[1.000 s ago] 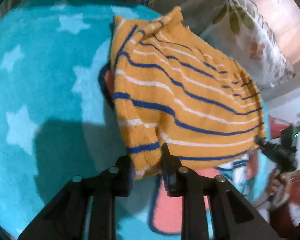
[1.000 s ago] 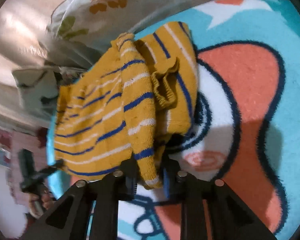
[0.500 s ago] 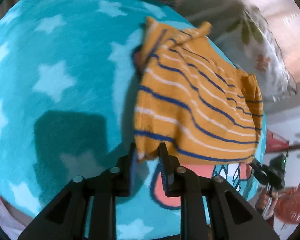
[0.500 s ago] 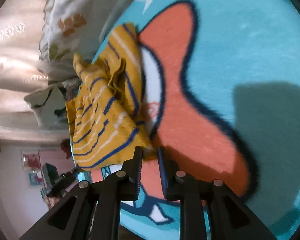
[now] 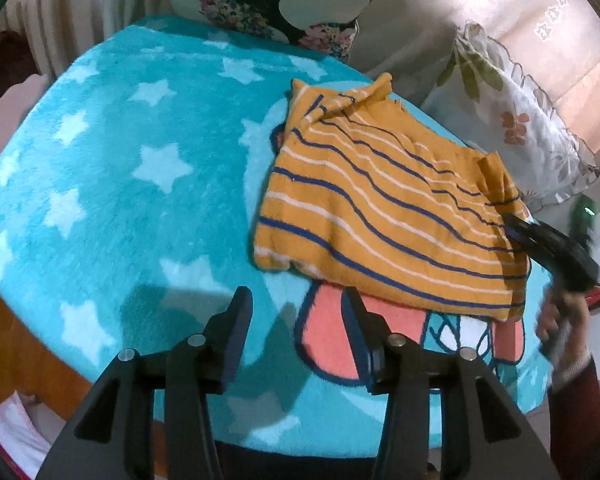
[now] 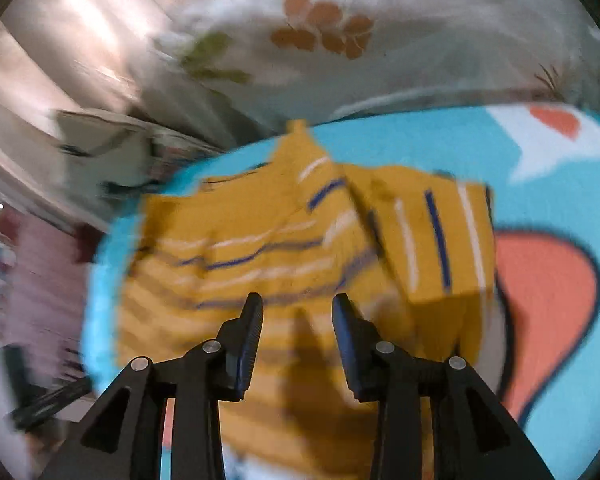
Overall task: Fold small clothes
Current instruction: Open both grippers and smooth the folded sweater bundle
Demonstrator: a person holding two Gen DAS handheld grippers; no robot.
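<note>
A small yellow garment (image 5: 388, 216) with blue and white stripes lies folded on the teal star blanket (image 5: 120, 184). My left gripper (image 5: 296, 300) is open and empty, just short of the garment's near edge. My right gripper (image 6: 296, 304) is open and empty over the garment (image 6: 300, 248); that view is blurred by motion. The right gripper also shows in the left wrist view (image 5: 548, 248) at the garment's right edge.
A floral pillow (image 5: 512, 120) lies behind the garment at the right. A dark floral cushion (image 5: 252, 12) stands at the far edge of the bed. The blanket's near edge drops off below my left gripper. An orange cartoon patch (image 5: 332, 340) marks the blanket.
Both grippers have let go of the garment and opened. The garment now lies flat on the blanket. Both grippers have drawn back from it.
</note>
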